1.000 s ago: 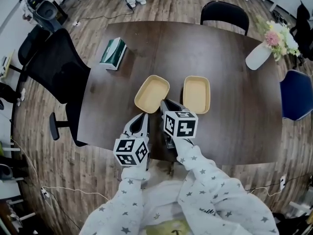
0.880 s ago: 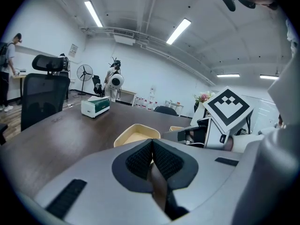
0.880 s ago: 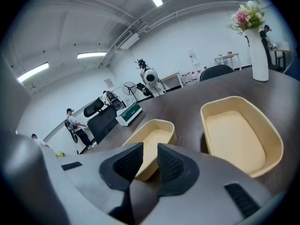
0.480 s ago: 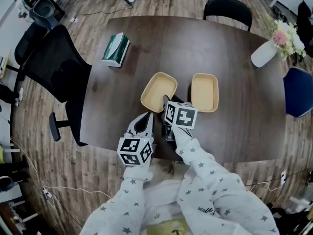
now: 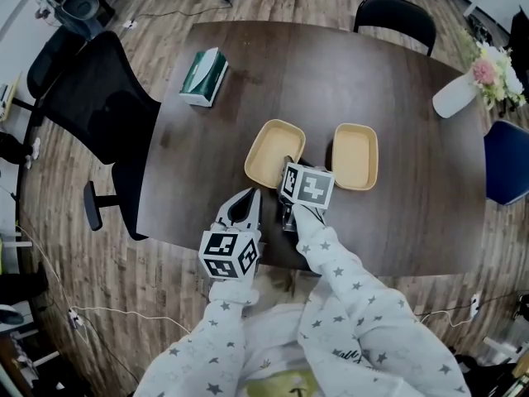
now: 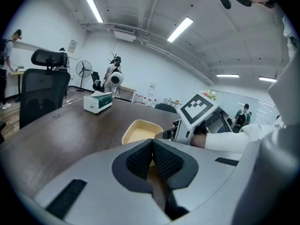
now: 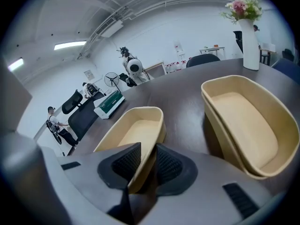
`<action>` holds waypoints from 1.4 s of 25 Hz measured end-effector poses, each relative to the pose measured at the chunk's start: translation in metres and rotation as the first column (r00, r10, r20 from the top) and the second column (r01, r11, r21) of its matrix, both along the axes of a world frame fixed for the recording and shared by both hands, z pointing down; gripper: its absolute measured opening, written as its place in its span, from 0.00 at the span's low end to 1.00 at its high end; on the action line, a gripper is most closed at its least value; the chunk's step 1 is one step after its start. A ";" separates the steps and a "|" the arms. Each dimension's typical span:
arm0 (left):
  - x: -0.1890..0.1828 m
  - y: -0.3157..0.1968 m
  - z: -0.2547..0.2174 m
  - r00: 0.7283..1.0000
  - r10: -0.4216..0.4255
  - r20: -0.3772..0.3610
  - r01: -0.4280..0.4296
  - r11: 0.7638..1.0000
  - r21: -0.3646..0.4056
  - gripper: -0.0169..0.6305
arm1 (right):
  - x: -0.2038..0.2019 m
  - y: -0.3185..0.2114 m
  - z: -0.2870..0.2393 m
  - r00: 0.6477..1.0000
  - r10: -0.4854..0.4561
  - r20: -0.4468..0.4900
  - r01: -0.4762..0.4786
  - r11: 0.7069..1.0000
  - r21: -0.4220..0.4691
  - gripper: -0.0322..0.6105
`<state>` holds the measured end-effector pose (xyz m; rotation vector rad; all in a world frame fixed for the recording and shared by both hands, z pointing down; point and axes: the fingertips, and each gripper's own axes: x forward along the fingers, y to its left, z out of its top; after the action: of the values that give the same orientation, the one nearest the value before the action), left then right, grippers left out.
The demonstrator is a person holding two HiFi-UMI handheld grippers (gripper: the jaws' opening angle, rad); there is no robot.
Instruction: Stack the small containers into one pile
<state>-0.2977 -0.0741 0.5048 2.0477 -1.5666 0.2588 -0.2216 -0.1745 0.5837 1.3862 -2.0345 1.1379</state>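
A: Which step is this?

B: The first pick-up, by my reading. Two beige containers stand on the bench in the middle of the head view, side by side with a gap between them, and nothing is stacked yet. The right hand-held gripper (image 7: 147, 149) has its jaws astride the near wall of the left-hand container (image 5: 274, 152), one pad inside and one outside, and they are closing. A sliver of gap shows at the outer pad, so I would not call it clamped.

A: And the other one?

B: The left hand-held gripper (image 6: 152, 142) sits low and left of centre in the head view, jaws together with nothing between them.

A: What does the next move call for?

B: Finishing the pinch on that thin wall, then lifting the container clear, carrying it over the right-hand container (image 5: 355, 155) and turning it to match before lowering, since the two lie at different angles.

A: Anything inside them?

B: No, both are upright and empty. A green tissue box (image 5: 204, 76) lies well apart, at the upper left of the bench (image 5: 273, 64).
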 end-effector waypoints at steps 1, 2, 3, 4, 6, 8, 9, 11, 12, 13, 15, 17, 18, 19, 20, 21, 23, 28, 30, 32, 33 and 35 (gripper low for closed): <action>0.000 0.000 0.000 1.000 -0.001 0.001 0.001 1.000 0.001 0.06 | 0.000 0.000 0.001 1.000 -0.004 -0.008 0.004 1.000 -0.001 0.21; 0.000 0.000 0.000 1.000 -0.001 0.002 0.001 1.000 0.003 0.06 | 0.000 -0.001 0.001 1.000 -0.009 -0.019 0.009 1.000 0.000 0.19; -0.001 0.000 0.000 1.000 -0.002 0.004 0.002 1.000 0.005 0.06 | 0.000 -0.001 0.001 0.999 -0.013 -0.032 0.013 1.000 0.001 0.16; -0.002 -0.001 -0.001 1.000 -0.004 0.005 0.004 1.000 0.007 0.06 | 0.000 -0.001 0.000 0.999 -0.016 -0.045 0.016 1.000 0.003 0.14; -0.005 -0.001 -0.004 1.000 -0.009 0.007 0.009 1.000 0.013 0.06 | 0.000 -0.001 -0.001 0.998 -0.024 -0.065 0.025 1.000 0.011 0.11; -0.009 -0.001 -0.009 1.000 -0.020 0.010 0.019 1.000 0.023 0.06 | 0.000 0.000 -0.004 0.997 -0.031 -0.071 0.033 0.999 0.019 0.11; -0.010 -0.002 -0.011 1.000 -0.026 0.012 0.025 0.999 0.027 0.06 | 0.000 0.000 -0.006 0.997 -0.033 -0.071 0.035 0.999 0.024 0.11; -0.014 -0.002 -0.014 0.999 -0.040 0.017 0.039 0.999 0.034 0.06 | 0.003 0.000 -0.011 0.996 -0.040 -0.077 0.043 0.998 0.040 0.11; -0.016 -0.001 -0.015 0.999 -0.048 0.019 0.047 0.998 0.036 0.06 | 0.004 0.000 -0.014 0.996 -0.044 -0.080 0.049 0.998 0.051 0.11; -0.018 -0.001 -0.015 0.998 -0.056 0.022 0.055 0.998 0.039 0.06 | 0.005 -0.001 -0.017 0.996 -0.049 -0.080 0.054 0.997 0.062 0.11; -0.020 -0.001 -0.017 0.997 -0.070 0.025 0.069 0.997 0.044 0.06 | 0.008 -0.002 -0.025 0.996 -0.057 -0.071 0.063 0.994 0.085 0.11; -0.019 -0.003 -0.019 0.997 -0.079 0.028 0.077 0.996 0.051 0.06 | 0.012 -0.004 -0.034 0.996 -0.059 -0.062 0.065 0.992 0.109 0.11; -0.018 -0.004 -0.021 0.996 -0.081 0.029 0.079 0.995 0.055 0.06 | 0.014 -0.005 -0.038 0.997 -0.060 -0.055 0.066 0.991 0.119 0.11; -0.015 -0.004 -0.022 0.996 -0.081 0.030 0.080 0.995 0.060 0.06 | 0.017 -0.005 -0.043 0.997 -0.060 -0.047 0.065 0.990 0.129 0.11; -0.013 -0.005 -0.023 0.996 -0.081 0.030 0.079 0.995 0.064 0.06 | 0.021 -0.006 -0.048 0.998 -0.058 -0.037 0.063 0.989 0.138 0.11; -0.009 -0.006 -0.025 0.996 -0.079 0.030 0.077 0.995 0.069 0.06 | 0.025 -0.007 -0.053 0.998 -0.056 -0.028 0.059 0.987 0.147 0.11; 0.000 -0.008 -0.028 0.997 -0.073 0.028 0.071 0.995 0.074 0.06 | 0.034 -0.009 -0.064 0.999 -0.051 -0.013 0.052 0.985 0.164 0.11; 0.022 -0.016 -0.038 0.999 -0.048 0.020 0.046 0.995 0.094 0.06 | 0.059 -0.015 -0.083 1.000 -0.023 0.013 0.020 0.981 0.194 0.11; 0.031 -0.020 -0.042 0.999 -0.036 0.022 0.033 0.994 0.104 0.06 | 0.072 -0.017 -0.088 1.000 -0.005 0.020 0.001 0.980 0.199 0.11; 0.039 -0.024 -0.044 0.999 -0.024 0.023 0.021 0.994 0.110 0.06 | 0.085 -0.019 -0.090 0.999 0.013 0.029 -0.019 0.980 0.200 0.11; 0.043 -0.026 -0.044 1.000 -0.018 0.023 0.015 0.994 0.112 0.06 | 0.092 -0.021 -0.091 0.999 0.023 0.033 -0.029 0.980 0.198 0.11; 0.051 -0.029 -0.044 1.000 -0.007 0.021 0.005 0.994 0.114 0.06 | 0.106 -0.022 -0.090 0.998 0.043 0.041 -0.050 0.980 0.190 0.11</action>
<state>-0.2468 -0.1027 0.4604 2.1328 -1.6341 0.1945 -0.1161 -0.1968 0.4937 1.5218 -2.1968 1.0148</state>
